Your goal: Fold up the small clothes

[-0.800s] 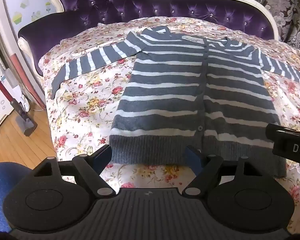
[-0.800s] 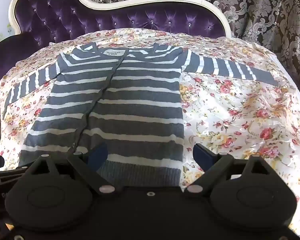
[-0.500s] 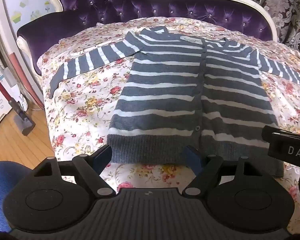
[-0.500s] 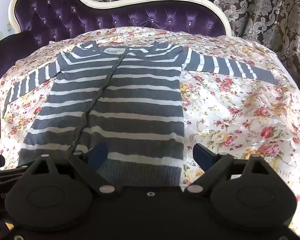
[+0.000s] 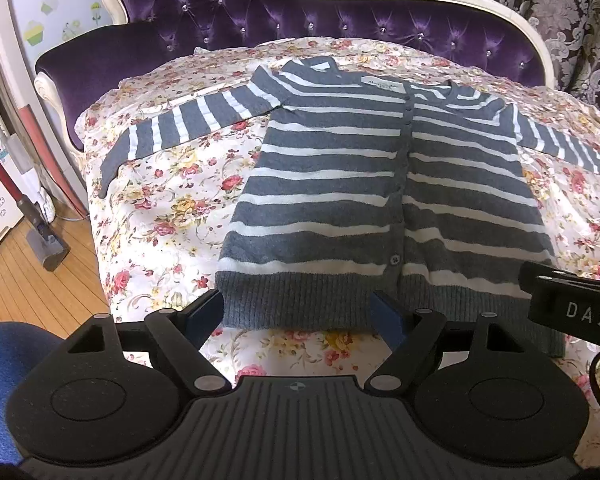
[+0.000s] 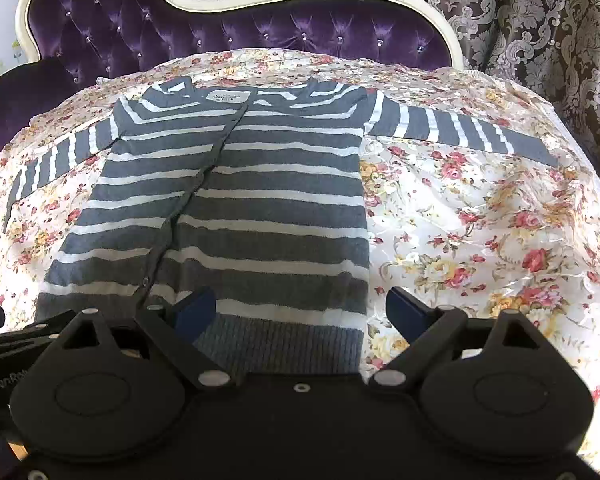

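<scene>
A grey-and-white striped knit cardigan [image 5: 380, 184] lies flat, buttoned, sleeves outstretched, on the floral bedspread [image 5: 168, 216] below the purple tufted headboard [image 5: 300, 12]. The left tool [image 5: 298, 312] and right tool [image 6: 300, 308] hover spread and empty over its ribbed hem. Soft, light and limp, it looks best pinched at hem corners or cuffs.
</scene>
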Demonstrator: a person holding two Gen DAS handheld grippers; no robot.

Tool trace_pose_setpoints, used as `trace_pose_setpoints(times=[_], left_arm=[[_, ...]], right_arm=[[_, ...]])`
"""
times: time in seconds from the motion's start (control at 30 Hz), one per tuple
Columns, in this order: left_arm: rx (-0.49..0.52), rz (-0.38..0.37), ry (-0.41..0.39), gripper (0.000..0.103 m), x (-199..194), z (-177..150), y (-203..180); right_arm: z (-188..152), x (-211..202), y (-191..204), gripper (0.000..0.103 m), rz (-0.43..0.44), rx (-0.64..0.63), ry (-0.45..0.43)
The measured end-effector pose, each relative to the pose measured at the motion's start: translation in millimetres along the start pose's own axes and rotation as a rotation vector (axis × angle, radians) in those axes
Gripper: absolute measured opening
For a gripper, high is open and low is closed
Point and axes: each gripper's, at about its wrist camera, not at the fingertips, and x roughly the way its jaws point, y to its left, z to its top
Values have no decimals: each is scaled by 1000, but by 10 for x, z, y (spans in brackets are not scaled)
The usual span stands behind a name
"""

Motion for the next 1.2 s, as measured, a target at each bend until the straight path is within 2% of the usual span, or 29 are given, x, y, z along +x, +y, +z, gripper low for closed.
trace_pose_setpoints(times=[1.2], left_arm=[[-1, -5, 0, 79, -9, 11, -9]], right_arm=[[2, 19, 23, 92, -5, -5, 17]])
